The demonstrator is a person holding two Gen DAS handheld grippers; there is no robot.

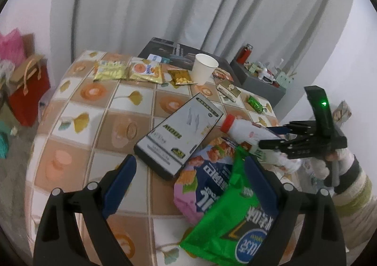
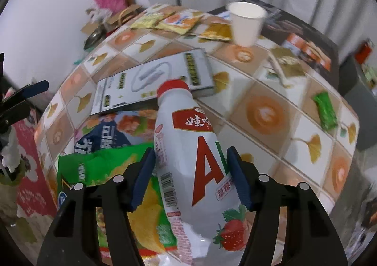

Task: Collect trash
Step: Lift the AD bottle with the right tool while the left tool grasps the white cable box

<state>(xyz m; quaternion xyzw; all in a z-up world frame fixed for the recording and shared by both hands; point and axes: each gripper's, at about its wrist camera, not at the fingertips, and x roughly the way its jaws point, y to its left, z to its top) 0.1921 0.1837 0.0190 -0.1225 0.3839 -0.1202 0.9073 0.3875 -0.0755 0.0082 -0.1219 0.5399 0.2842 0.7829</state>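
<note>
My right gripper (image 2: 190, 160) is shut on a white drink bottle (image 2: 188, 148) with a red cap, held above the table's near corner; the bottle also shows in the left wrist view (image 1: 249, 136) between the right gripper's fingers (image 1: 271, 136). My left gripper (image 1: 188, 167) is open above a green snack bag (image 1: 235, 214) and a blue-and-pink snack bag (image 1: 207, 179); its right finger touches the green bag. A flat white box (image 1: 181, 134) lies beside the bags. Both bags show in the right wrist view under the bottle, the green one (image 2: 99, 167) nearest.
A tiled tablecloth covers the table (image 1: 77, 148). A paper cup (image 1: 202, 68), yellow wrappers (image 1: 127, 70), a green wrapper (image 1: 255, 103) and small packets lie further back. A red gift bag (image 1: 28, 91) stands on the floor at left. A grey curtain hangs behind.
</note>
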